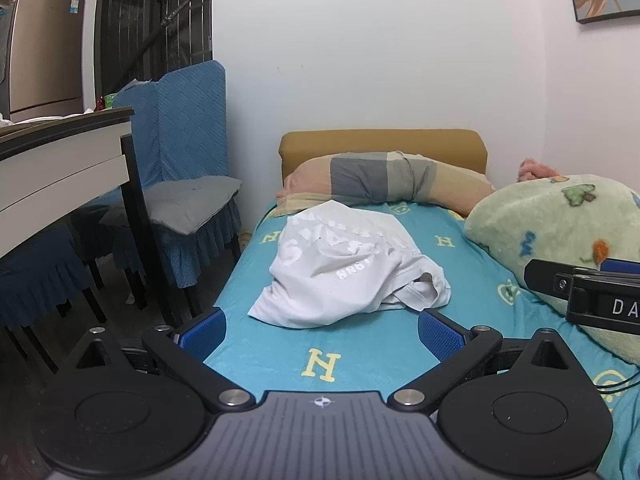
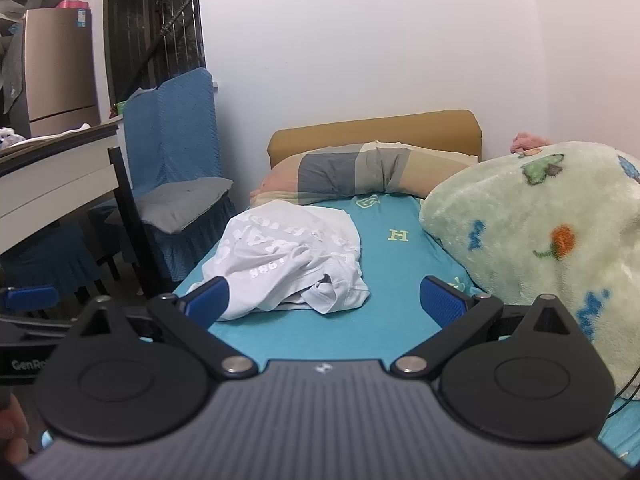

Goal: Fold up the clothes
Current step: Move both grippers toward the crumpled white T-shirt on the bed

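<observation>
A white printed T-shirt (image 1: 344, 264) is seen lying in a rumpled heap on the turquoise bed sheet (image 1: 320, 344), toward the left edge of the bed and just near of the checked pillow (image 1: 384, 178). It is not folded: the printed side is bunched upward and a hem or sleeve opening is turned out at its near right. The left tool (image 1: 322, 330) is held low over the sheet just near of the garment, its blue pads spread wide with nothing between them. The right tool (image 2: 328, 300) is likewise released and empty, its left finger overlapping the shirt's near left corner in the right wrist view; whether contact is made cannot be told. A green fleece blanket (image 2: 536, 248) is piled at the right, and a blue-covered chair (image 1: 188, 160) stands left of the bed. The cloth is judged light, soft and limp, likely to sag and slide on itself. Hold is best taken at an edge, such as the loose near corner or the turned-out hem.
</observation>
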`<state>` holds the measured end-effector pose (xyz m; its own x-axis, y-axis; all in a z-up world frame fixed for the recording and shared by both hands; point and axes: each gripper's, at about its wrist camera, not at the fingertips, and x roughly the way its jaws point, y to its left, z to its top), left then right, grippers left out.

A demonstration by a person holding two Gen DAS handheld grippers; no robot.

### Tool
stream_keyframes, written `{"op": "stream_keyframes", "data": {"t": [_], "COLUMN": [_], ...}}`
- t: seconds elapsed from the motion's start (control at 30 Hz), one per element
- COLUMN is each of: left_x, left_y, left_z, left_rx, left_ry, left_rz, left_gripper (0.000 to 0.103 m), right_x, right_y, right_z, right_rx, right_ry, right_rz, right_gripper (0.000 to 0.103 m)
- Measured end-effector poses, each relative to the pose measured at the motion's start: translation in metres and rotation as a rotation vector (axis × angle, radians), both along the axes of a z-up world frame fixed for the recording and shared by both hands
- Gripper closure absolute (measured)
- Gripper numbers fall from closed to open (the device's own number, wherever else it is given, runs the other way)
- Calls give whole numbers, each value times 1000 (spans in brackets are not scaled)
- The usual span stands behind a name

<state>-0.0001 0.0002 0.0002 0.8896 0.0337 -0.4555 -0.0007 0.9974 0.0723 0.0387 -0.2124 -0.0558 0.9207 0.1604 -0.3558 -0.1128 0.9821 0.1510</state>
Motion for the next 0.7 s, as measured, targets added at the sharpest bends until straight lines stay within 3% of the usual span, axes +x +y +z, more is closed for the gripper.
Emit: {"op": "stream_keyframes", "data": {"t": [0.27, 0.47, 0.7], "left_x": [3, 2, 0], "left_y": [-4, 5, -10], "left_z": [-3, -5, -14], "left_rx": [27, 6, 105], "left_ry": [1, -9, -41], "left_rz": [13, 19, 13], "left_gripper": [0, 0, 0], "right_x": [-4, -1, -5], "right_y": [13, 14, -3], "right_z": [3, 0, 7], "right_rx": [-23, -43, 39], "right_ry": [-15, -29, -65], "right_rz": [-14, -31, -41], "right_gripper": [0, 0, 0]}}
